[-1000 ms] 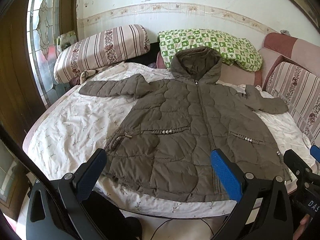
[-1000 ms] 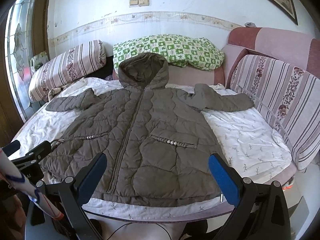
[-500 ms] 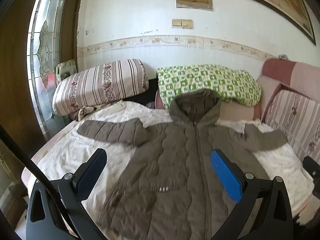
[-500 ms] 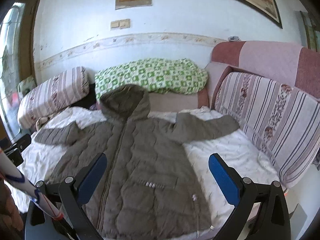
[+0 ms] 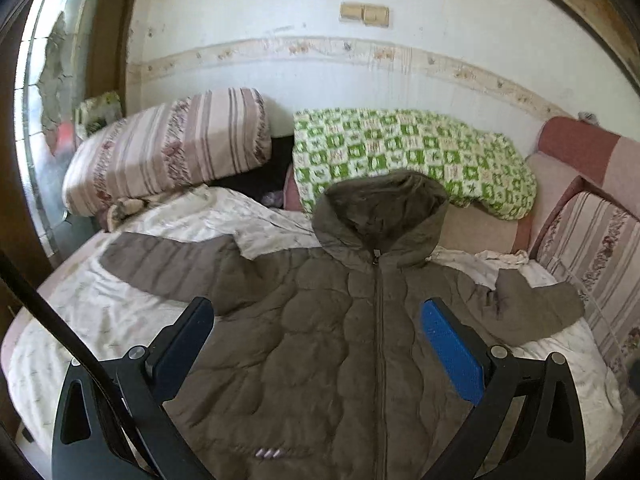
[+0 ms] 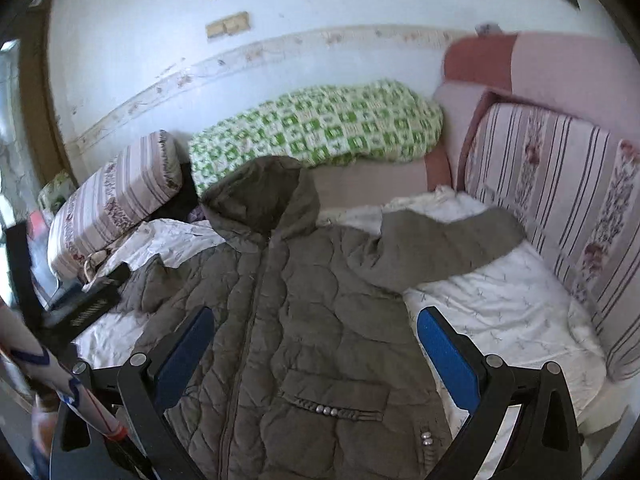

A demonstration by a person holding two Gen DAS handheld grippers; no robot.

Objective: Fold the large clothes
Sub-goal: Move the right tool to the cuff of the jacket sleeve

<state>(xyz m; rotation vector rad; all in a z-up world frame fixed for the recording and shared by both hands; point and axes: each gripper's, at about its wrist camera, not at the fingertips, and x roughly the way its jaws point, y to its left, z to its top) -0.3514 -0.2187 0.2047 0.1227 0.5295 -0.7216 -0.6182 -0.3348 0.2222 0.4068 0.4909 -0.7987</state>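
Coat (image 5: 320,344) lies flat on bed (image 5: 100,316), both hand-held grippers (image 5: 316,328) (image 6: 312,336) spread apart, empty.

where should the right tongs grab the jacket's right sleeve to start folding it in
Grip the sleeve near its cuff end, beside the striped cushion. It lies flat and spread outward on the white sheet, so that end is free to lift. Come down from above with the open right tongs, one finger on each edge, then carry it across the jacket.

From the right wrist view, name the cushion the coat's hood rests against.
The green checked cushion; the hood overlaps its lower edge, unlike the striped bolster.
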